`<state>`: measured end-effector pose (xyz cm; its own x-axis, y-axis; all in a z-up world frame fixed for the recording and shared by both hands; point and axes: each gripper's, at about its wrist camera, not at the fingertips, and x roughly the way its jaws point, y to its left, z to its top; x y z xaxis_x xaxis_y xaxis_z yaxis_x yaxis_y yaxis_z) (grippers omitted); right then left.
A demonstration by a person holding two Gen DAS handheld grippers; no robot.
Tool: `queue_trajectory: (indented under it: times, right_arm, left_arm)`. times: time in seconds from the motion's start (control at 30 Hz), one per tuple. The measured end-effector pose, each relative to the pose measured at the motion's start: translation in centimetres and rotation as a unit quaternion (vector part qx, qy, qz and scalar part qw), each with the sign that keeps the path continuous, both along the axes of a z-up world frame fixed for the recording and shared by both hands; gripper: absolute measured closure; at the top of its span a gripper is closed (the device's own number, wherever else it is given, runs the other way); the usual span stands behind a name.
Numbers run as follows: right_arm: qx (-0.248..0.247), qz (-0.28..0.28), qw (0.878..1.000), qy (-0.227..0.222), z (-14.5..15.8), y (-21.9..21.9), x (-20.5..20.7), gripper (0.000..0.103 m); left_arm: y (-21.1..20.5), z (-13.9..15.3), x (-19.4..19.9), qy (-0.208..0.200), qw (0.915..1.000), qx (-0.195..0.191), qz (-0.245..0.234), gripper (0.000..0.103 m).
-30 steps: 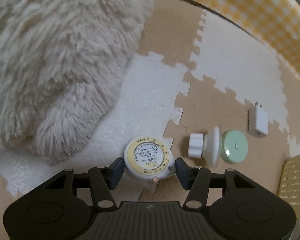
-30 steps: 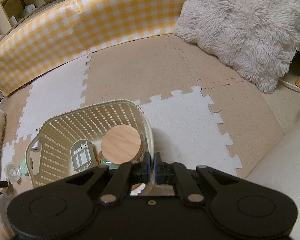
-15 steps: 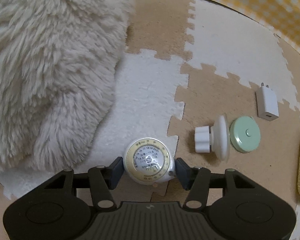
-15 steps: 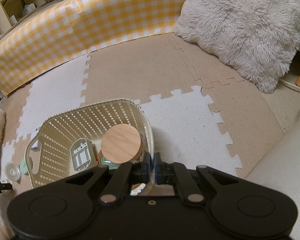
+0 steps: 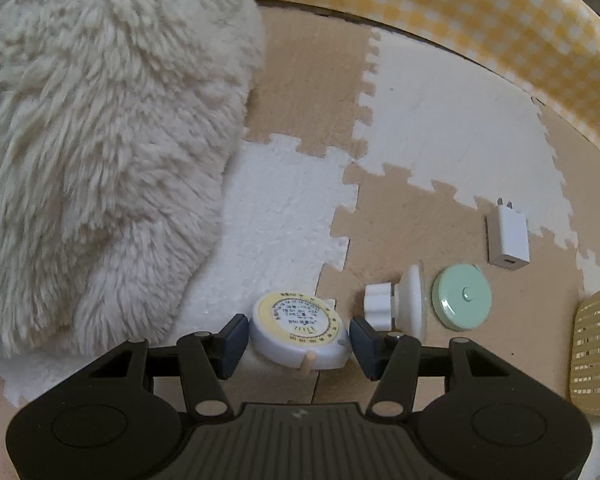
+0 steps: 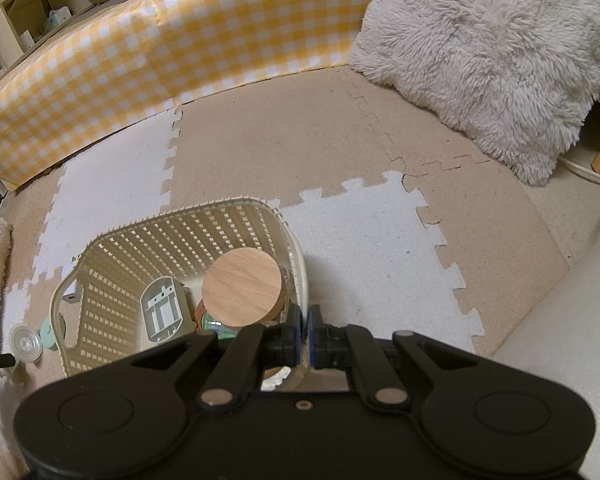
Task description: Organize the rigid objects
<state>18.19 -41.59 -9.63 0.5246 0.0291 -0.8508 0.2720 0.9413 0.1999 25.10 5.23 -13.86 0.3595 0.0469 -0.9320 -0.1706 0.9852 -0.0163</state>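
The left gripper apparently clamped the round white tape measure with a yellow dial just above the foam mat, its next move being to the cream lattice basket, whose rim the right gripper pinched.

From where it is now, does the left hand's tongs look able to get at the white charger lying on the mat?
Probably not yet: the left tongs already grip the round tape measure. The charger itself lies unobstructed.
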Motion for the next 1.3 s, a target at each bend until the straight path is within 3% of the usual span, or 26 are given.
queue_trajectory:
  times: [0.43, 0.73, 1.0, 1.3]
  right_arm:
    - [-0.001, 0.001, 1.000, 0.001, 0.0, 0.0, 0.0, 0.099]
    - [-0.001, 0.001, 1.000, 0.001, 0.0, 0.0, 0.0, 0.099]
    - [0.002, 0.000, 1.000, 0.001, 0.0, -0.1, 0.1, 0.099]
    - [0.002, 0.001, 1.000, 0.002, 0.0, -0.2, 0.0, 0.099]
  left_arm:
    - [-0.1, 0.8, -0.2, -0.015, 0.9998, -0.011, -0.001, 0.048]
    - [-0.7, 0.6, -0.4, -0.010, 0.9996, 0.005, -0.028, 0.048]
    - [-1.4, -1.5, -1.8, 0.056, 0.9965, 0.022, -0.057, 0.050]
    - [-0.4, -1.9, -1.4, 0.062, 0.9973, 0.018, -0.035, 0.047]
